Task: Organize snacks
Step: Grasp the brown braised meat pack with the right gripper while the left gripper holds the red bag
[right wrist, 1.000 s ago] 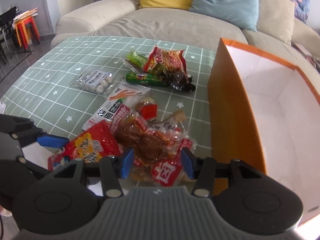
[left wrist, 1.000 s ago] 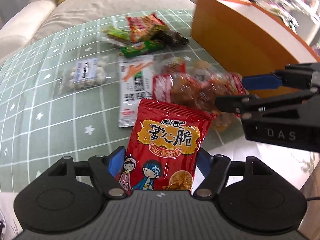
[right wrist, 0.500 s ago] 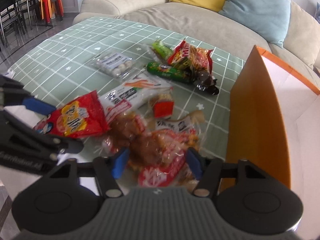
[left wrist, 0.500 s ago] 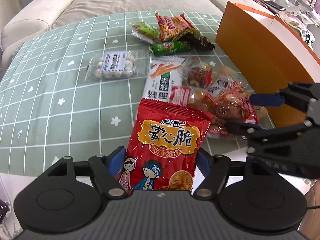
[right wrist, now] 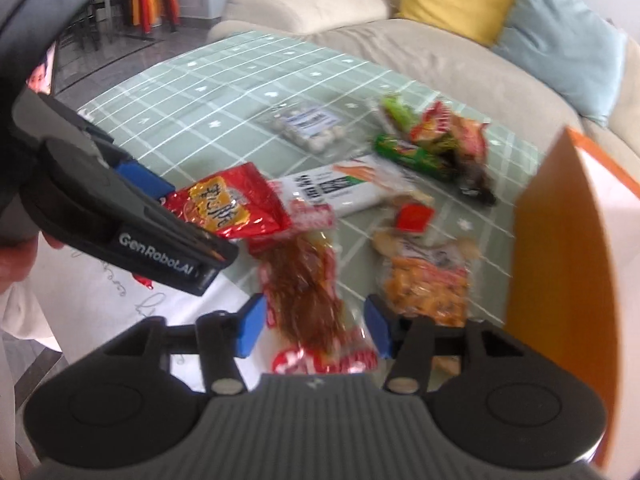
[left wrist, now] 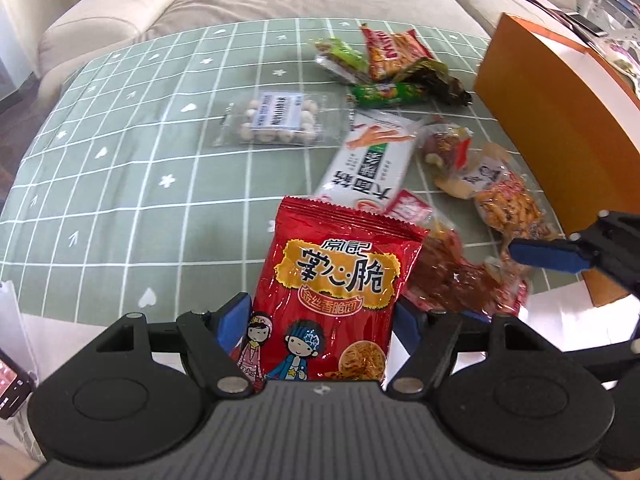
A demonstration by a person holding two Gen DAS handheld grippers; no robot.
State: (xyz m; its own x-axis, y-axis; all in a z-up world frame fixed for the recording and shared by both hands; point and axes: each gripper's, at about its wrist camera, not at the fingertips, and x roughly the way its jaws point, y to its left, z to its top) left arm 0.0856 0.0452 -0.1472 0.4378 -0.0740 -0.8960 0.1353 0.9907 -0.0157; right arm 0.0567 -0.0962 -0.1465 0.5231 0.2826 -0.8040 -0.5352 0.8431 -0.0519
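Left wrist view: the left gripper (left wrist: pixel 320 320) is clamped on a red snack bag (left wrist: pixel 336 292), its pads pressing the bag's two sides, the bag's long axis running straight out along the fingers. The orange box (left wrist: pixel 552 128) stands at the far right of the green checked surface (left wrist: pixel 132 184), so the held bag has to travel rightward across the loose pile to reach it, assuming the box is where the snacks go.

In the right wrist view, the right gripper (right wrist: pixel 312 324) straddles a clear pack of brown dried snacks (right wrist: pixel 304 280) with a red-and-white end; the frame is blurred, and the pads appear to stand just off its sides, so I read it as not yet squeezed. That pack's long axis also lies along the fingers. The box wall rises just to its right, so the right hand is much the nearer to the box. A second pack of orange crackers (right wrist: pixel 428 288) lies between that gripper and the box and could be nudged on the way.
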